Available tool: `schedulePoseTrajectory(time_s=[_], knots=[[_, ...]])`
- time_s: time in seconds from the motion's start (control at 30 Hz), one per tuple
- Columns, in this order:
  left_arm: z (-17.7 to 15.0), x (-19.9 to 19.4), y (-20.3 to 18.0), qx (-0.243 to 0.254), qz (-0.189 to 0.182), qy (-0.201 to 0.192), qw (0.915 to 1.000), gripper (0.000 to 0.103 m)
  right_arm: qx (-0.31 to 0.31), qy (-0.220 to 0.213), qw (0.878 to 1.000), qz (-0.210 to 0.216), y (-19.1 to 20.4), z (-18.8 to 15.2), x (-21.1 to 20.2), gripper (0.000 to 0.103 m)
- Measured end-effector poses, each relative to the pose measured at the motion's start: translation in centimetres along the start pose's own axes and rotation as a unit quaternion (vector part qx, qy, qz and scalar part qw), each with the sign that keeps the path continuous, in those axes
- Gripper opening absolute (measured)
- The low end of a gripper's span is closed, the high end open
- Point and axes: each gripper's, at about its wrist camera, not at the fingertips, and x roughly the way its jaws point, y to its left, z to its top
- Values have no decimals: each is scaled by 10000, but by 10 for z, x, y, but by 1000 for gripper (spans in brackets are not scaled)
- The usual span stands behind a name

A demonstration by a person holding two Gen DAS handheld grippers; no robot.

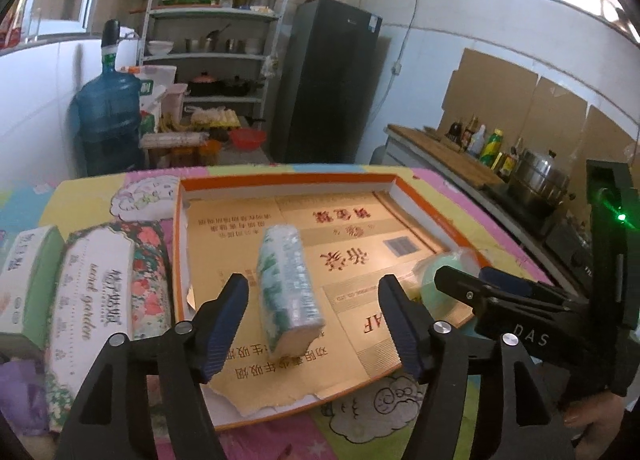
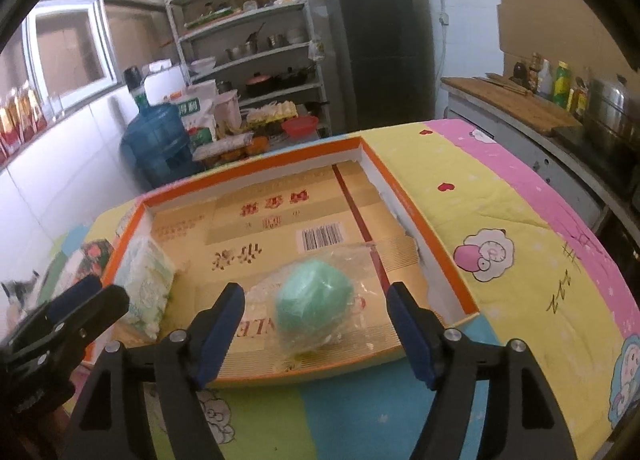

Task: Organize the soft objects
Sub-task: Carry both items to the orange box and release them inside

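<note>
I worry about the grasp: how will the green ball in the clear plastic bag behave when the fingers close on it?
The green ball looks round, so it may roll inside its loose clear bag. The glossy film could slip against the fingers. The task says soft, so it would probably squash rather than resist.

tissue pack [image 1: 289,287]: on side, in tray | bagged green ball [image 2: 314,302]: in tray
</note>
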Motion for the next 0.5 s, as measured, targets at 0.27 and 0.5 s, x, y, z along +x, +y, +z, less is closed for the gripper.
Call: schedulePoseTrajectory(time_s=[0.27,0.5], knots=[[4,-56,3,-99,-170,-585,9981,78,513,-493,9972,225,-2,5,-47,73],[-3,-96,17,76,230,-528,9983,78,748,-1106,9854,1059,16,-14,-87,92]])
